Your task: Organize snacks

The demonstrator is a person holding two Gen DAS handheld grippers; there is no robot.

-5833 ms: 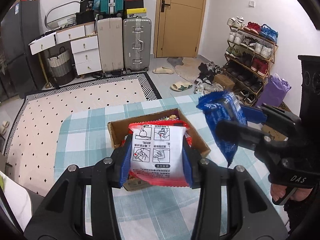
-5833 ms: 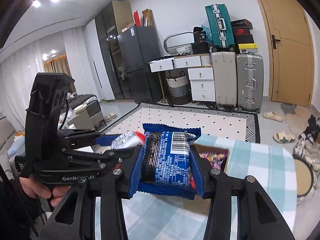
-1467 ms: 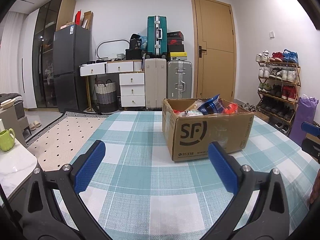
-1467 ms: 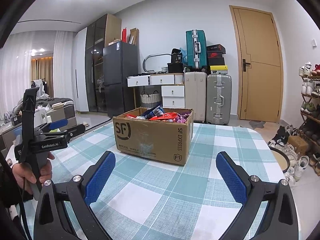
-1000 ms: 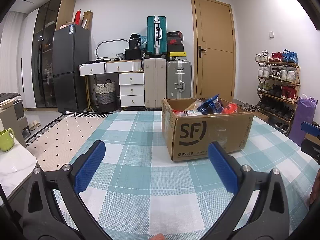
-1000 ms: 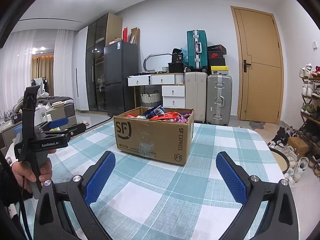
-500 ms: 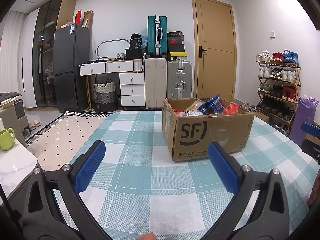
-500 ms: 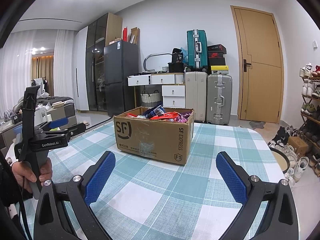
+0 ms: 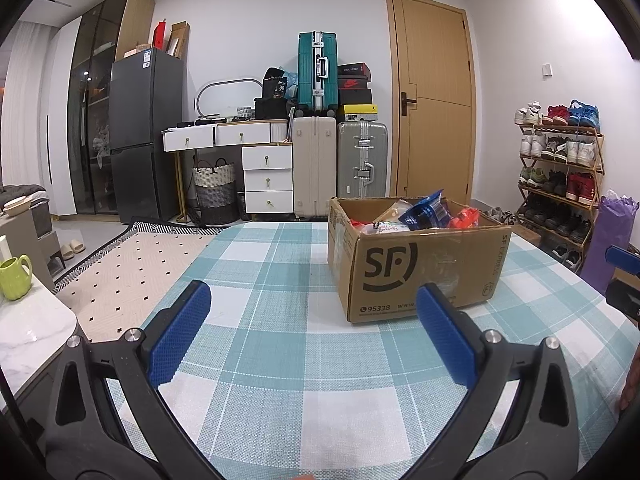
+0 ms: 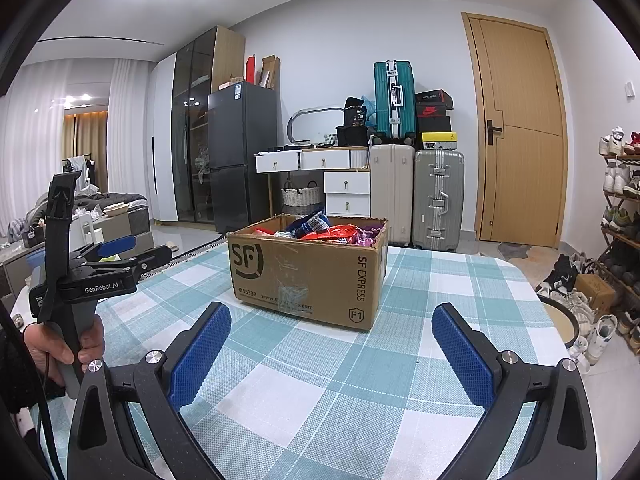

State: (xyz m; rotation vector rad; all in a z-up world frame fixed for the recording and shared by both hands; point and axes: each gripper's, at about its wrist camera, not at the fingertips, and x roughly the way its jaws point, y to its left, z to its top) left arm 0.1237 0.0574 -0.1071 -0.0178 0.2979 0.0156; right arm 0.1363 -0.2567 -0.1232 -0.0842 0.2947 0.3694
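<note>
A brown SF cardboard box [image 9: 420, 268] stands on the teal checked table [image 9: 280, 352], filled with snack packets, among them a blue one [image 9: 426, 210] and a red one [image 9: 464, 216]. The box also shows in the right wrist view [image 10: 308, 276] with blue, red and purple packets [image 10: 332, 232] at its top. My left gripper [image 9: 316, 320] is open and empty, low over the table in front of the box. My right gripper [image 10: 332, 340] is open and empty, also short of the box. The left gripper shows at the left of the right wrist view [image 10: 120, 256].
A white marble counter with a green mug [image 9: 16, 276] lies left of the table. Suitcases [image 9: 316, 160], drawers and a fridge stand by the far wall. A shoe rack [image 9: 560, 176] is at the right. The table's right edge [image 10: 560, 340] drops to the floor.
5.8 s ago each gripper held a packet over the box; now both are open, empty and drawn back low. Nothing has moved over the last 1.5 s.
</note>
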